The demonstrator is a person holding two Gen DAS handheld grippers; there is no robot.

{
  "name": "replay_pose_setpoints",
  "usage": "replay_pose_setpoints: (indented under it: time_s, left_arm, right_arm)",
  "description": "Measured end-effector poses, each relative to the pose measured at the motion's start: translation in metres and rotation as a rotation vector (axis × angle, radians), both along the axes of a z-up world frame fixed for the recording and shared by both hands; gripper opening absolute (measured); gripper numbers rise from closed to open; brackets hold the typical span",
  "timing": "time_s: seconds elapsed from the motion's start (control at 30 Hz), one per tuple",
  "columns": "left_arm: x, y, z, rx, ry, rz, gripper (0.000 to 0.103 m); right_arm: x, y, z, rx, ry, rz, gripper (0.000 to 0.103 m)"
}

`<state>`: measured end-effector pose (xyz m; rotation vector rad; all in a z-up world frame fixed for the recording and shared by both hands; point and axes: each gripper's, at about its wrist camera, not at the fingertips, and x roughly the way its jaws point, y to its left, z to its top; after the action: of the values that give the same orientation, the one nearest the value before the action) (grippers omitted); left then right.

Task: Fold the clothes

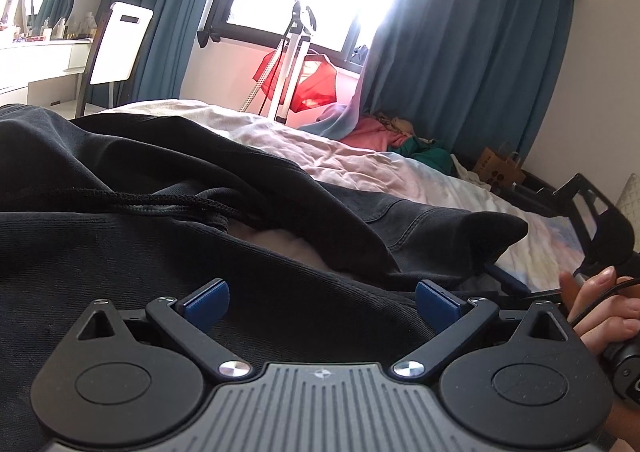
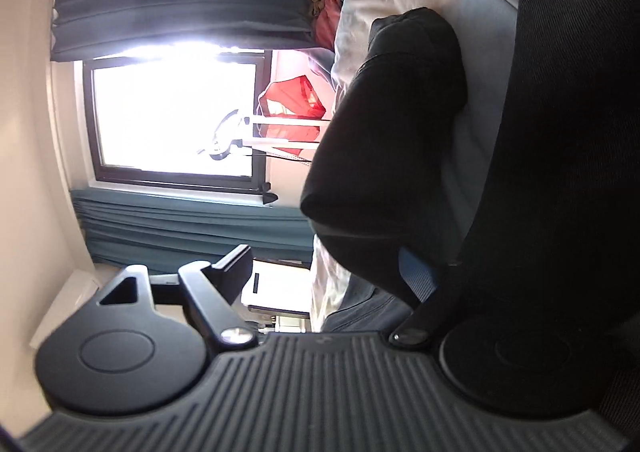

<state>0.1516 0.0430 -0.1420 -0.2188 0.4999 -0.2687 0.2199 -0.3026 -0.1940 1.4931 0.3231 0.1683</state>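
A black hoodie (image 1: 120, 156) with a drawstring (image 1: 132, 198) lies spread on the bed. My left gripper (image 1: 320, 302) hovers low over its body, fingers wide apart and nothing between them. One sleeve (image 1: 460, 228) stretches right, its cuff end raised. My right gripper (image 2: 326, 266) is rolled on its side and open. Its blue pad (image 2: 418, 272) is tucked under that sleeve (image 2: 384, 132), while the other finger (image 2: 234, 264) stands free in the air. A hand (image 1: 600, 304) holds the right gripper at the edge of the left wrist view.
The bed has a pale crumpled sheet (image 1: 340, 156), with pink and green clothes (image 1: 400, 142) heaped at its far side. Behind stand a clothes rack with a red garment (image 1: 312, 80), blue curtains (image 1: 460, 52), a bright window, a white chair (image 1: 120, 44) and a paper bag (image 1: 500, 172).
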Motion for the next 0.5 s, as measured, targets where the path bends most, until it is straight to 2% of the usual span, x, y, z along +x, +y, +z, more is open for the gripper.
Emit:
replay_pose_setpoints:
  time_s: [0.13, 0.23, 0.5]
  left_arm:
    - [-0.003, -0.004, -0.002, -0.001, 0.010, -0.012, 0.101]
    - [-0.006, -0.006, -0.004, 0.002, 0.010, -0.017, 0.101]
    - [-0.009, -0.008, -0.008, 0.010, 0.002, -0.023, 0.101]
  right_arm:
    - [-0.001, -0.001, 0.003, 0.021, -0.007, -0.027, 0.083]
    - [0.007, -0.014, -0.009, 0.096, 0.040, -0.092, 0.083]
    - [0.069, -0.038, -0.042, 0.215, 0.094, -0.089, 0.083]
